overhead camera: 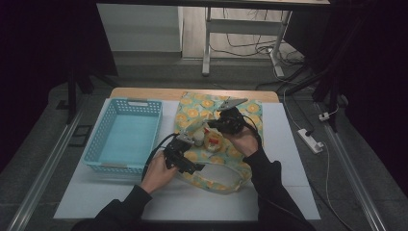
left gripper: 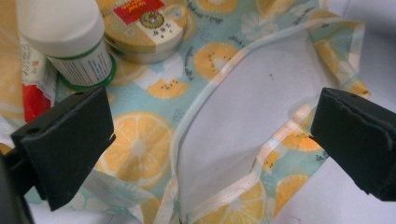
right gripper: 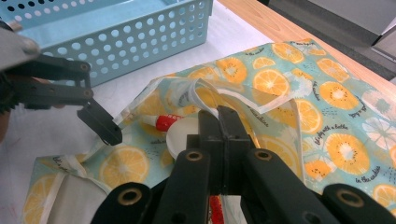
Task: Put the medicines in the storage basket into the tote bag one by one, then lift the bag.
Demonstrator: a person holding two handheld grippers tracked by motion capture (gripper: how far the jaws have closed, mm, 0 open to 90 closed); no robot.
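Orange-slice printed fabric, a soft tote bag (overhead camera: 219, 144), lies flat across the middle of a white table mat (overhead camera: 288, 192), its mouth toward the person at the near edge. To its left stands an empty pale blue perforated basket (overhead camera: 126, 137), apparently waiting to take what comes out of the bag.

Several small items rest on the bag near its mouth: a white-capped bottle (left gripper: 65, 39), a round tin with a red label (left gripper: 147, 25), and a tube with a red cap (right gripper: 161, 122).

The person's right gripper (overhead camera: 226, 122) comes in from the far right side of the bag. Its jaws are pressed fully together, and in the right gripper view they appear to pinch a fold of the bag's pale-trimmed rim, probably to lift the fabric and hold the mouth open; exactly what sits between the jaw tips is hard to see.

The left gripper (overhead camera: 185, 144) hovers at the near left of the bag mouth. In the left gripper view its jaws stand wide apart with nothing between them, one jaw just beside the bottle, the other over the bag's white lining. That spread looks like readiness to take the bottle or the opposite rim, while the right holds the bag steady.
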